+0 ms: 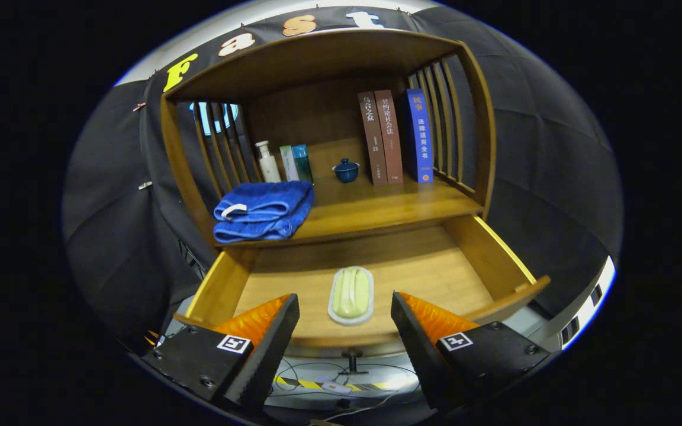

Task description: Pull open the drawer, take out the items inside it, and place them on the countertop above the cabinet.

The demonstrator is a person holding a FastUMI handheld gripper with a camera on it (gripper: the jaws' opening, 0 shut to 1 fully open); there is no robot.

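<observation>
The wooden drawer (483, 254) of the cabinet stands pulled open below the countertop (376, 207). On its floor, near the front wall, lies a pale green bar on a white oval dish (351, 294). My gripper (346, 305) is open, its fingers spread wide above the drawer's front edge, with the dish lying between them and slightly ahead. Nothing is held.
On the countertop lies a folded blue towel (264, 210) at the left, with bottles (269, 162) behind it, a small blue lidded cup (346, 170) in the middle and three upright books (397, 137) at the right. Slatted wooden sides and a top board enclose the shelf.
</observation>
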